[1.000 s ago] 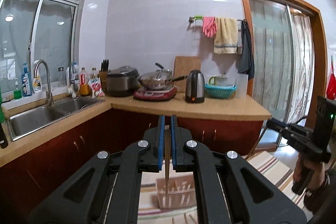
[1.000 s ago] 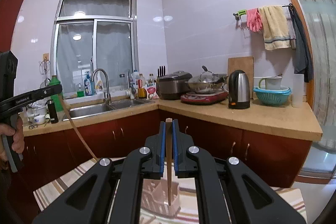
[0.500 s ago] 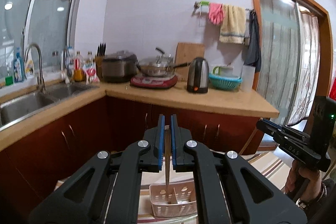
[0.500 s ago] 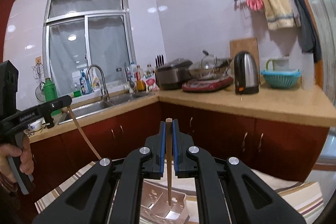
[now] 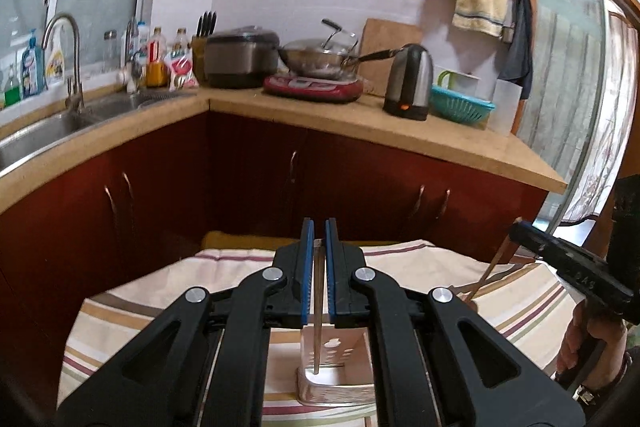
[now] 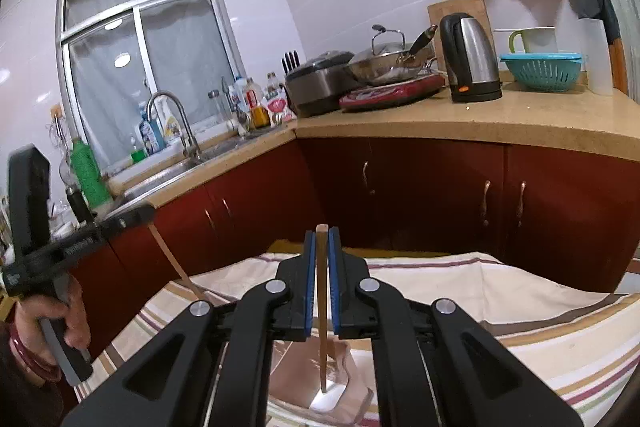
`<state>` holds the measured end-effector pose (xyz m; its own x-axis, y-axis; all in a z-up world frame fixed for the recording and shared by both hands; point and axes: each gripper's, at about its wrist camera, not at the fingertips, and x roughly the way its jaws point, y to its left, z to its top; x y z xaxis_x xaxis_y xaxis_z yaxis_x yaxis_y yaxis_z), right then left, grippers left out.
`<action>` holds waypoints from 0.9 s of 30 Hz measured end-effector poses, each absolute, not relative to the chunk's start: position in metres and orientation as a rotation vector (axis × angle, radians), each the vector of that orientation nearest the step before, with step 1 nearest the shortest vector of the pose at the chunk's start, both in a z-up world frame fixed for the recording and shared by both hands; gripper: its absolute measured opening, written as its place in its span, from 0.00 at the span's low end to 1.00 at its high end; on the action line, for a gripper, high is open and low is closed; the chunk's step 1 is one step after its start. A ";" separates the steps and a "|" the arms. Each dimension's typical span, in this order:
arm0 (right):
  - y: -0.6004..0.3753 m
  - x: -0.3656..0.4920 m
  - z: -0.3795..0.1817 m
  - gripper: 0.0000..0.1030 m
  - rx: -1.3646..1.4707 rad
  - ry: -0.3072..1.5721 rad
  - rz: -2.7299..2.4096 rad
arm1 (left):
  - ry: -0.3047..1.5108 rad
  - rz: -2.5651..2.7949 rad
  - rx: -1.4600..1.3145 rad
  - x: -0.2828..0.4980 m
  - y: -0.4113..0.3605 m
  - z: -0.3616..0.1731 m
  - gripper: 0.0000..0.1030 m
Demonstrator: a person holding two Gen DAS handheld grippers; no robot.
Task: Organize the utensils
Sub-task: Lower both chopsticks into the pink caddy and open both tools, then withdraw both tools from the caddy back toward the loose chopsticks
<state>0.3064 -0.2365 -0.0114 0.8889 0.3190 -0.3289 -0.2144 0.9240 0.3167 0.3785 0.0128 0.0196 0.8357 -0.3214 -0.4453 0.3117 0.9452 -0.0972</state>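
My left claw is clamped on a thin chopstick, which hangs down between the blue pads with its tip over the open mouth of the white holder. The holder stands on the striped cloth that covers the desk, right below the claw. I cannot tell whether the tip touches the holder's inside.

My right claw is likewise closed on a brown chopstick. Its top end pokes up above the pads and its lower end points down into the holder, which in this view looks pinkish and sits just under the claw.

From the left camera I see the right claw at the far right edge, a hand around its grip, its chopstick slanting down toward the cloth. From the right camera the left claw shows at the left edge, held by a hand, its chopstick angled down to the cloth.

Behind the desk runs a counter with a kettle.
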 end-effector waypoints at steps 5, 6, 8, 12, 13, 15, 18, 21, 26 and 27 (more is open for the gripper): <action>-0.240 0.313 -0.014 0.15 0.299 0.402 0.281 | 0.497 -0.314 -0.038 0.387 0.019 0.008 0.24; -0.240 0.313 -0.016 0.25 0.297 0.405 0.275 | 0.499 -0.311 -0.040 0.388 0.020 0.006 0.30; -0.241 0.313 -0.019 0.38 0.295 0.404 0.264 | 0.498 -0.308 -0.047 0.387 0.021 0.004 0.42; -0.242 0.309 -0.022 0.48 0.289 0.403 0.255 | 0.497 -0.307 -0.048 0.383 0.020 0.005 0.54; -0.243 0.307 -0.022 0.49 0.287 0.403 0.253 | 0.495 -0.305 -0.046 0.382 0.020 0.006 0.58; -0.246 0.304 -0.020 0.53 0.284 0.399 0.248 | 0.482 -0.299 -0.035 0.375 0.019 0.009 0.64; -0.250 0.289 -0.014 0.55 0.270 0.378 0.227 | 0.460 -0.285 -0.021 0.361 0.019 0.014 0.71; -0.253 0.269 -0.011 0.57 0.257 0.361 0.212 | 0.422 -0.265 -0.012 0.338 0.022 0.017 0.77; -0.251 0.224 -0.020 0.57 0.190 0.347 0.159 | 0.361 -0.229 0.046 0.289 0.022 0.012 0.86; -0.250 0.217 -0.023 0.57 0.180 0.346 0.150 | 0.352 -0.217 0.065 0.276 0.021 0.008 0.86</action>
